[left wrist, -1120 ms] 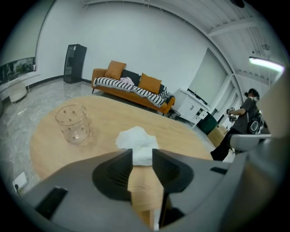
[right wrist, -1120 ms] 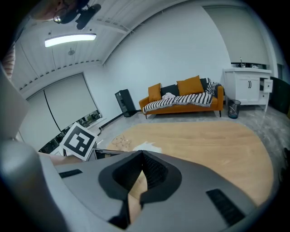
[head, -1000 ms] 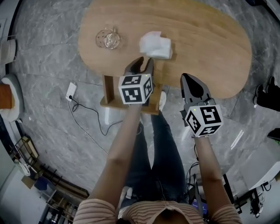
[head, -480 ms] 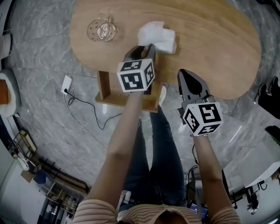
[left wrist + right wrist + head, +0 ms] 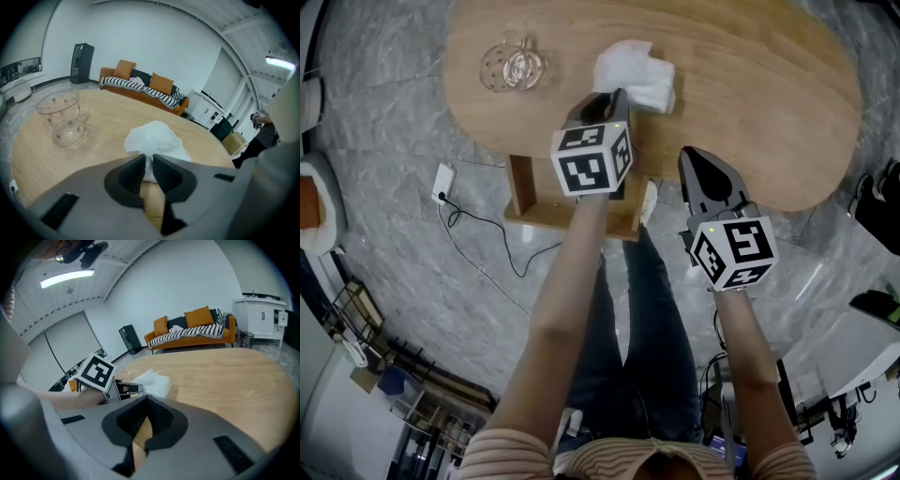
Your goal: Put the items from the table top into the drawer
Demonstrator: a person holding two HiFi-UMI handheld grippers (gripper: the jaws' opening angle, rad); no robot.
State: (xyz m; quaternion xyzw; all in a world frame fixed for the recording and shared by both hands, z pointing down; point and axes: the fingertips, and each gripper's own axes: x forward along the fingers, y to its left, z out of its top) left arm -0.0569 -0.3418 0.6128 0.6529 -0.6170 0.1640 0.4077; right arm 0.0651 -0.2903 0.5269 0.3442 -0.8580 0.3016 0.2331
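White and crumpled, the tissue lay on the wooden table, near the edge where the person stood. It looked soft and very light, bunched into loose folds with no firm shape, so I judged that a small pinch at one edge was enough to carry it.

That seemed the reason for the left gripper's pose. It came in low and slanting down over the table edge, so its tips could reach the near border of the tissue without pushing the whole thing away. Its jaws had just been closing and stood narrow, with a fold of the tissue between the tips. The pads appeared to press on that fold.

The right gripper hung above the table edge, just beside the left one and apart from the tissue. Its jaws were together at the tips, with nothing between them. I supposed it waited there, free for the drawer or for the next item.

A glass cup stood on the table to the left, well apart from the tissue. It was clear, with small dots on its wall. Nothing touched it.

I could not make out the drawer in any view, so both items were yet to be put away.
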